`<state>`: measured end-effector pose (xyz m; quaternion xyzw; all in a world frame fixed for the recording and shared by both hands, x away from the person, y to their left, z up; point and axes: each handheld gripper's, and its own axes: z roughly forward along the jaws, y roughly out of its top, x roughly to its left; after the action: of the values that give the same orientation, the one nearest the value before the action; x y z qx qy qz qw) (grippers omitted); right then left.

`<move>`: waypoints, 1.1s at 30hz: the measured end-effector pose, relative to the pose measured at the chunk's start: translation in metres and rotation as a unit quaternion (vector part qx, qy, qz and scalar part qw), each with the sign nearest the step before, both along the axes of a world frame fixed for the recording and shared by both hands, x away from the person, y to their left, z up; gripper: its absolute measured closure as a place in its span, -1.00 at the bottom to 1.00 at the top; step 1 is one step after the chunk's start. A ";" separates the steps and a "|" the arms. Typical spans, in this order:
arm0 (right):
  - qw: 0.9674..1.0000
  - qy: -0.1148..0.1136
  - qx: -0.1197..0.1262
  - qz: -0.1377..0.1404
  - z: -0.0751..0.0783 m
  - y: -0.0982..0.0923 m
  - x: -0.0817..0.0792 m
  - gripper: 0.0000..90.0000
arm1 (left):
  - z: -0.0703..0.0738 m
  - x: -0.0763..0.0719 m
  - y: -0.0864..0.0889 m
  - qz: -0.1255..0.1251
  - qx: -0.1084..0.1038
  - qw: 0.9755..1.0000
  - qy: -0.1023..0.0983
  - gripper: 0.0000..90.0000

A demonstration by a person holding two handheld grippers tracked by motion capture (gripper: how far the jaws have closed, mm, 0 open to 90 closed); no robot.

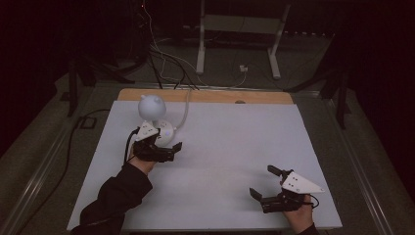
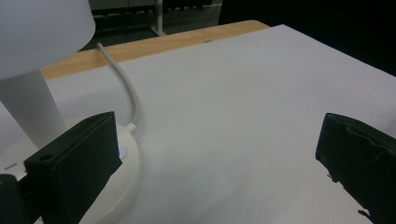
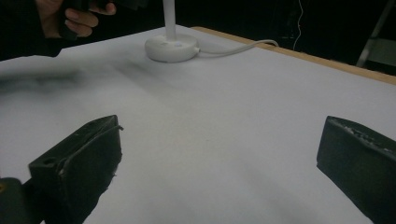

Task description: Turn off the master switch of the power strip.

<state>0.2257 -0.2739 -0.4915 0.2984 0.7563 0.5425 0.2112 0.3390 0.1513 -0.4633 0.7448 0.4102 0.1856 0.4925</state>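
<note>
White plastic desk lamp [image 1: 155,119] with round globe head, slim stem and disc base sits in the upper left of the high view, on the white table sheet [image 1: 230,147], near its far-left corner. Its white cable [image 1: 185,111] curls off the base toward the wooden table edge [image 1: 205,96] at the back.

Left gripper [image 1: 169,152] is at the lamp, centre-left of frame, jaws wide apart. In the left gripper view one black jaw sits lower left, right over the lamp's base rim [image 2: 133,163]; can't tell if it touches. The other jaw is at the far right edge over bare sheet. Nothing between them. A small blue-lit spot shows on the base just beside the left jaw. Stem [image 2: 30,107] and shade [image 2: 42,32] fill the upper left of that view; cable [image 2: 126,86] runs up toward the wood strip.

Right gripper [image 1: 262,183] is lower right of the high view, well apart from the lamp, jaws spread, nothing in them. Right gripper view: both jaws at the bottom corners over bare sheet, lamp base [image 3: 171,46] top centre with cable [image 3: 238,46] trailing right, a hand [image 3: 74,18] in the upper left corner.

Dark floor behind the table, with cables and a white metal stand [image 1: 240,36].
</note>
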 end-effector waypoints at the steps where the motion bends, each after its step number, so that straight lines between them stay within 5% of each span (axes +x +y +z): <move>1: 1.000 0.000 0.000 0.000 0.000 0.000 0.000 -1.00 | -0.001 0.002 0.000 0.001 0.004 1.000 0.004 -0.99; 9: 1.000 0.001 -0.001 0.001 0.000 0.000 0.000 -1.00 | -0.010 0.015 0.006 0.001 -0.013 0.999 0.032 -0.95; 17: 1.000 0.001 -0.002 0.002 -0.001 0.000 0.000 -1.00 | -0.018 0.025 0.006 0.035 0.012 0.999 0.035 -0.62; 25: 1.000 0.002 0.000 0.002 -0.001 0.000 0.001 -1.00 | -0.021 0.032 0.006 0.073 0.022 0.997 0.022 0.03; 33: 1.000 0.004 0.001 0.002 -0.001 0.000 0.001 -1.00 | -0.026 0.038 0.003 0.090 0.045 0.995 0.012 0.40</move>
<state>0.2263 -0.2739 -0.4924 0.2992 0.7574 0.5423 0.2066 0.3774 0.1539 -0.4895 0.7282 0.4726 0.2387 0.4351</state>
